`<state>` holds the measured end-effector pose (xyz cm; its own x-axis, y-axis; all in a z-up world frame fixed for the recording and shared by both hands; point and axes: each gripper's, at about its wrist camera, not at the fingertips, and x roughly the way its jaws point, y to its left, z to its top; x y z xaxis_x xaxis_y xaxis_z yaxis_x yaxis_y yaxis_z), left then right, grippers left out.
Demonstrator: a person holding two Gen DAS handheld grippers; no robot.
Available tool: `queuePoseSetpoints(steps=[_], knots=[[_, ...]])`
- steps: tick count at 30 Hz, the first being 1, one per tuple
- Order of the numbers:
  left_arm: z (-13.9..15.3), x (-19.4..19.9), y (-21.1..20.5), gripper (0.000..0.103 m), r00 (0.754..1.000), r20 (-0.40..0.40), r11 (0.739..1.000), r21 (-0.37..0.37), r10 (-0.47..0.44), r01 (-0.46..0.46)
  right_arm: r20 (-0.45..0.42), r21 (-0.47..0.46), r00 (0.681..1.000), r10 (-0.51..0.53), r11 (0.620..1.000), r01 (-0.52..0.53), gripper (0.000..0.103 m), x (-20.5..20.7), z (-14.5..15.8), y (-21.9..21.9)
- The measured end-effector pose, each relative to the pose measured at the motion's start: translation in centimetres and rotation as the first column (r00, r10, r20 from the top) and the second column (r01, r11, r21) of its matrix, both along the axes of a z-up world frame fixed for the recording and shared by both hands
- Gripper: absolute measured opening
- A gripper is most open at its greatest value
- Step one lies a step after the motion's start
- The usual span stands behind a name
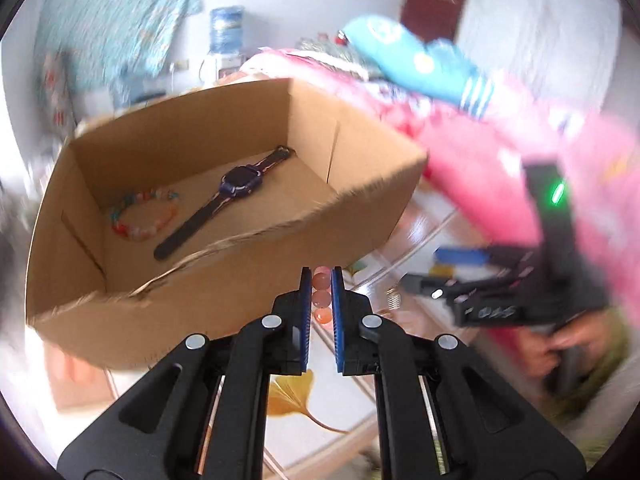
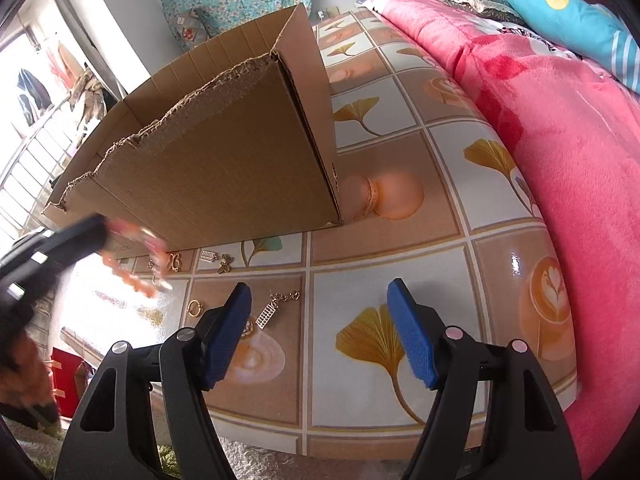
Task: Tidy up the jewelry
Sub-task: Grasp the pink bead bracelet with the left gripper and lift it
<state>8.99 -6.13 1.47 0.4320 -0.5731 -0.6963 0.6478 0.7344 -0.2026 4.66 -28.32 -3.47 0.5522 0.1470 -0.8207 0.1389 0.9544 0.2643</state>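
Note:
My left gripper [image 1: 321, 276] is shut on a pink and orange bead bracelet [image 1: 321, 300], held in the air just in front of the open cardboard box [image 1: 248, 292]. In the box lie a dark blue watch [image 1: 236, 188] and a multicoloured bead bracelet [image 1: 144, 216]. In the right wrist view the left gripper [image 2: 102, 236] is blurred at the left with the beads [image 2: 132, 278] hanging from it. My right gripper [image 2: 320, 304] is open and empty above the table. Small gold pieces lie near the box: a ring [image 2: 194, 307], a chain with a charm [image 2: 276, 306], and several charms [image 2: 214, 260].
The table has a tiled ginkgo-leaf cloth [image 2: 400, 240]. A pink blanket [image 2: 560, 140] and a blue pillow [image 2: 568, 12] lie on the bed at the right. The box [image 2: 224, 160] stands at the table's left side. A railing with clothes [image 2: 40, 120] is at the far left.

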Motion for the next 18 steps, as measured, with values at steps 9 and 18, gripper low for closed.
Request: queuePoseSetpoints(steps=[9,18], knots=[[-4.4,0.9,9.1,0.009,0.93,-0.318,0.935,-0.234,0.185,-0.266,-0.004,0.0,1.0,0.011,1.0,-0.011,0.069,0.1,0.4,0.7],[-7.0,1.3,12.8,0.021,0.871,-0.337,0.9,-0.124,0.357,-0.417,0.012,-0.02,1.0,0.004,1.0,-0.004,0.069,-0.2,1.4,1.8]])
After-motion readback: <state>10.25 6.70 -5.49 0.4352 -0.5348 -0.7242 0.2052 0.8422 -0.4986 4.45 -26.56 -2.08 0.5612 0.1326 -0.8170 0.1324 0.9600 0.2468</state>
